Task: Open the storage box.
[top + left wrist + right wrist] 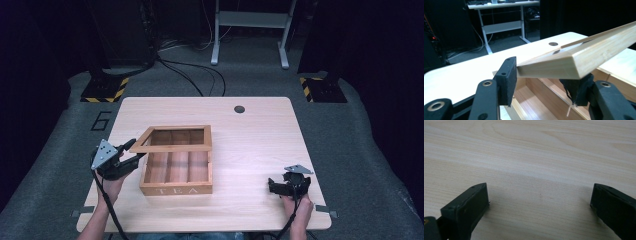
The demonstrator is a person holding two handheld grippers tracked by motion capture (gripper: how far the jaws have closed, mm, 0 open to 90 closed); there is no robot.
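Two grippers work over the desk (pixel 250 130). The wooden tea box (pixel 176 172) sits left of the desk's middle, toward the near edge, its framed lid (pixel 172 139) raised and tilted. The left gripper (pixel 134 151), by the left edge, has its fingers (pixel 506 80) clamped on the lid's corner. The right gripper (pixel 272 186) rests near the near right corner, fingers (pixel 465 211) spread apart over bare wood, with open room between it and the box.

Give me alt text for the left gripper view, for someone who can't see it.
The left gripper holds the corner of a wooden lid between its two black jaws, tilted up over an open wooden box on a pale table.
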